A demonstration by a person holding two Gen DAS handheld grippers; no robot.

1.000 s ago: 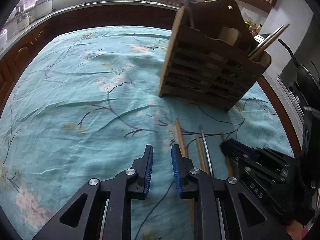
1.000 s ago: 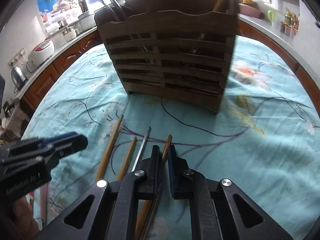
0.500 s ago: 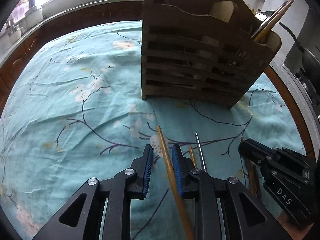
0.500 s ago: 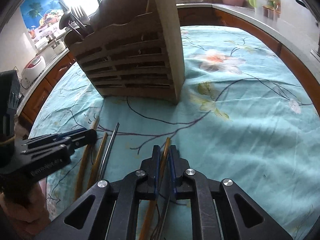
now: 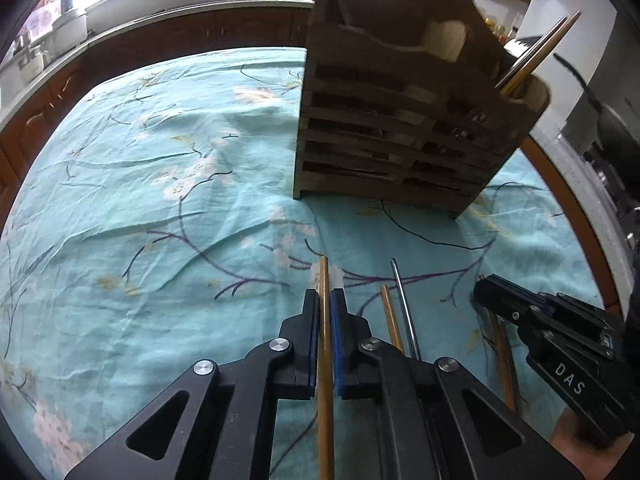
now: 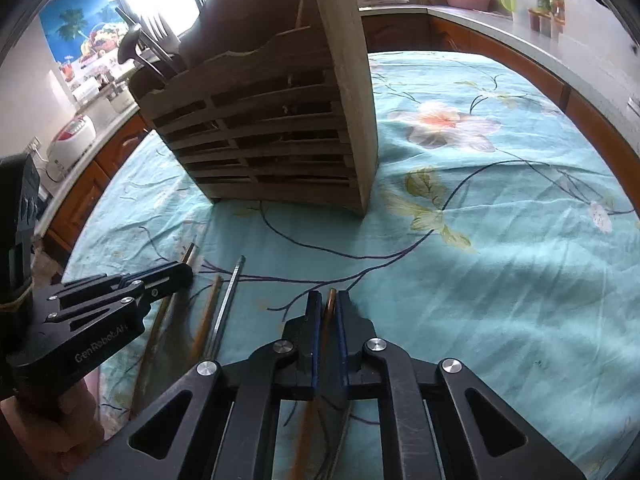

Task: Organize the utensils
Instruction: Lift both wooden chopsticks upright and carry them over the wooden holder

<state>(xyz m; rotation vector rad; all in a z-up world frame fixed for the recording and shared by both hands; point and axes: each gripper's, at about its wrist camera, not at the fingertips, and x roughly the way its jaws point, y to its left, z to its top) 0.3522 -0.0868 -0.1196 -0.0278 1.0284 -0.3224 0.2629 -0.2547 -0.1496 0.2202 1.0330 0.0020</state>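
Your left claw (image 5: 325, 312) is clenched on a wooden chopstick (image 5: 323, 280), which runs between the blue pads and projects a short way beyond the fingertips, its tip over the teal floral cloth (image 5: 160, 200) that covers the tabletop. Your right claw (image 6: 329, 316) is likewise clenched on a second wooden chopstick (image 6: 330, 300); only its rounded end shows between the pads, and the shaft passes back under the claw body, where it is blurred. Just right of your left claw, a shorter wooden chopstick (image 5: 390, 316) and a thin metal chopstick (image 5: 404, 308) lie side by side on the cloth, both pointing toward the holder. In the right wrist view the same pair lies between the two claws, the wooden one (image 6: 206, 320) left of the metal one (image 6: 228, 304). Farther out, the wooden slatted utensil holder (image 5: 392, 132) stands upright on the cloth, well apart from both claws. Its right-hand compartment carries chopsticks (image 5: 536, 52) leaning outward. In the right wrist view, the holder's far-left compartment carries forks (image 6: 156, 32) and dark-handled utensils. Behind the holder, the kitchen counter (image 6: 500, 28) runs along the wall.
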